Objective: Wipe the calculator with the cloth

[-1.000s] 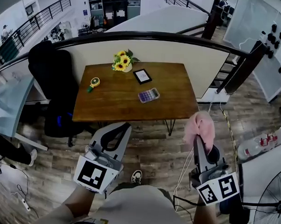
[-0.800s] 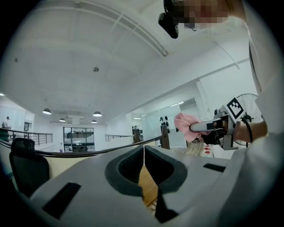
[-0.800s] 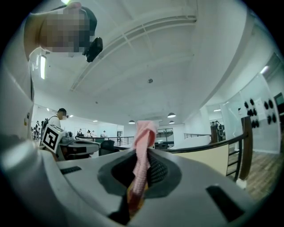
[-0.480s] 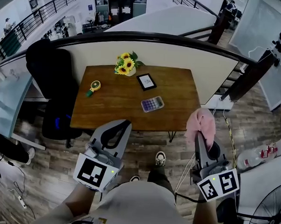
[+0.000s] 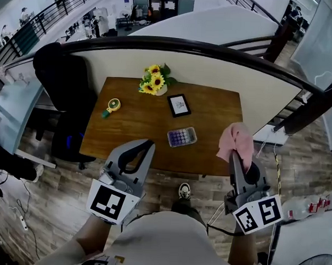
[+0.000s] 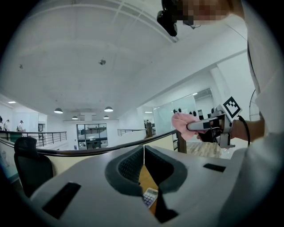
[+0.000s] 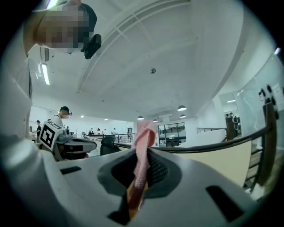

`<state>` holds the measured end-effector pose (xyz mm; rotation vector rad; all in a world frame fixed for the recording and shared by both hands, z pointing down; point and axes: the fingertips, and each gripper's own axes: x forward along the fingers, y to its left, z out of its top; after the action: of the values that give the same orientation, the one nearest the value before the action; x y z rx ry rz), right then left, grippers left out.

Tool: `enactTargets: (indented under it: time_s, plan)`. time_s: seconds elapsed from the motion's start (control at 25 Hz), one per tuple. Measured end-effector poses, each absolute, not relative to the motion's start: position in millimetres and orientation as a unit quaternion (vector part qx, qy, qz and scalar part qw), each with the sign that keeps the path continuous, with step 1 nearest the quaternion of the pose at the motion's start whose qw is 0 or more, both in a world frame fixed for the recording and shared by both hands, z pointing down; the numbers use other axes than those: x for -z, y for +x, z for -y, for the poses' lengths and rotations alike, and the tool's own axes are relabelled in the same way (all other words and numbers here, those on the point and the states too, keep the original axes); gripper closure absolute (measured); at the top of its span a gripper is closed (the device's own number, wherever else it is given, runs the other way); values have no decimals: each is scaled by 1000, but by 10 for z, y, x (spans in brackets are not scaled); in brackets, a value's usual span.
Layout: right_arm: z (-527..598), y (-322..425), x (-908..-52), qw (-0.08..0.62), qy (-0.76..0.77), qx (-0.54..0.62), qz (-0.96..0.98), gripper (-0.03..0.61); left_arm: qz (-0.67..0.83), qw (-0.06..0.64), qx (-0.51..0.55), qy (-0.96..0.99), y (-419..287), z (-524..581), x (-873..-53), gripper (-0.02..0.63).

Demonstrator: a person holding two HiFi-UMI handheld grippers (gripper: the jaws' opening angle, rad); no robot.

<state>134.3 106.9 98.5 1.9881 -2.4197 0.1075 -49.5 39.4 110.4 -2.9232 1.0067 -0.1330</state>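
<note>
- The calculator (image 5: 181, 137) lies flat on the wooden table (image 5: 128, 127), near its front edge and right of the middle. The small tablet (image 5: 179, 105) is behind it, and the sunflowers (image 5: 154, 79) and a yellow round gadget (image 5: 111, 106) are well apart from it.
- The right gripper (image 5: 233, 154) has its jaws pinched on the pink cloth (image 5: 236, 140). Only a narrow strip sits between the pads, and the rest bunches up past the tips. A wipe that drags hard could, in my judgement, pull that strip free and leave the cloth on the table.
- The left gripper (image 5: 147, 144) has its jaws closed together with nothing between them. Both grippers are held short of the table, on the person's side, and neither is over the calculator.
- The calculator looks light and lies loose close to the edge. An unsupported stroke toward the person would probably slide it along, perhaps off the table, unless the left gripper steadies it.
- Because the wad sticks out beyond the jaw tips, a steep approach risks hard plastic meeting the keys or display before the cloth does.
- A long stroke away from the person could nudge the tablet.
</note>
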Motion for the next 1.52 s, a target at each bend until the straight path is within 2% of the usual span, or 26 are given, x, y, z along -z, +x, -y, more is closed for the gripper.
enactTargets:
  time_s: [0.44,0.68,1.08,1.52]
  plan:
    - [147,2079,-1239,16,551,-57,832,552,-409,13,87,-908,229,425,-1371,603]
    - [551,2244,-1541,38,508,-76,857,552,-449,-5,104,-887,385,663,-1581,603]
    - [958,2092,-2014,71,472,-113,872,552,-473,-33,129,-871,306,933,-1914,603]
    - [1297,1665,-2579,119,466,-152,863,552,-428,-60,172,-885,155,1252,-2467,603]
